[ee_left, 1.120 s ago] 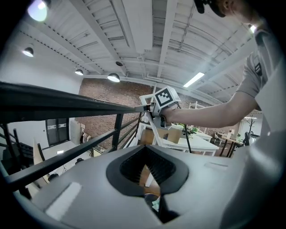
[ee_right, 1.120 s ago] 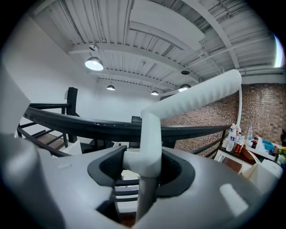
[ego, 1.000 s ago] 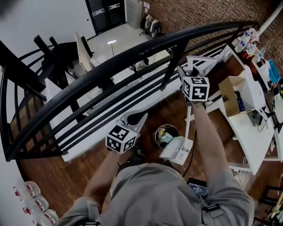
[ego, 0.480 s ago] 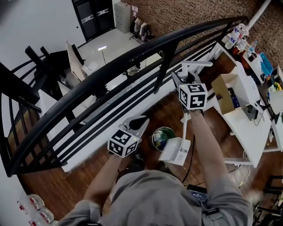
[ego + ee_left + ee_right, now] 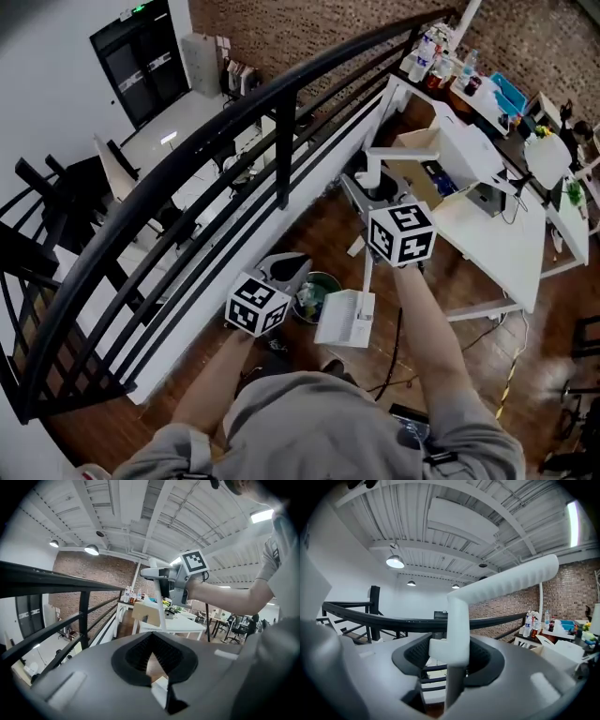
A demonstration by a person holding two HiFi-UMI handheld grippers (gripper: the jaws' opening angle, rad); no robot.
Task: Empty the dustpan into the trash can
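Note:
A white long-handled dustpan hangs upright; its pan (image 5: 345, 319) sits low, just right of the trash can (image 5: 312, 298). The small round can has litter in it and is partly hidden by the left gripper's marker cube. My right gripper (image 5: 370, 192) is shut on the pole just under the bent handle (image 5: 401, 150); in the right gripper view the handle (image 5: 506, 581) rises from between the jaws (image 5: 452, 660). My left gripper (image 5: 289, 265) hovers over the can's left rim, its fingers meeting at the tips with nothing between them (image 5: 157, 667). The left gripper view shows the right gripper holding the pole (image 5: 162, 606).
A black curved railing (image 5: 234, 122) runs across just beyond both grippers. A white desk (image 5: 487, 234) with a cardboard box (image 5: 412, 155) and bottles (image 5: 436, 56) stands to the right. Cables (image 5: 394, 366) lie on the wooden floor near the person's feet.
The head view has swung right, bringing the desk further in. Both grippers moved along with it, the right one carrying the dustpan. The pan stays just right of the can.

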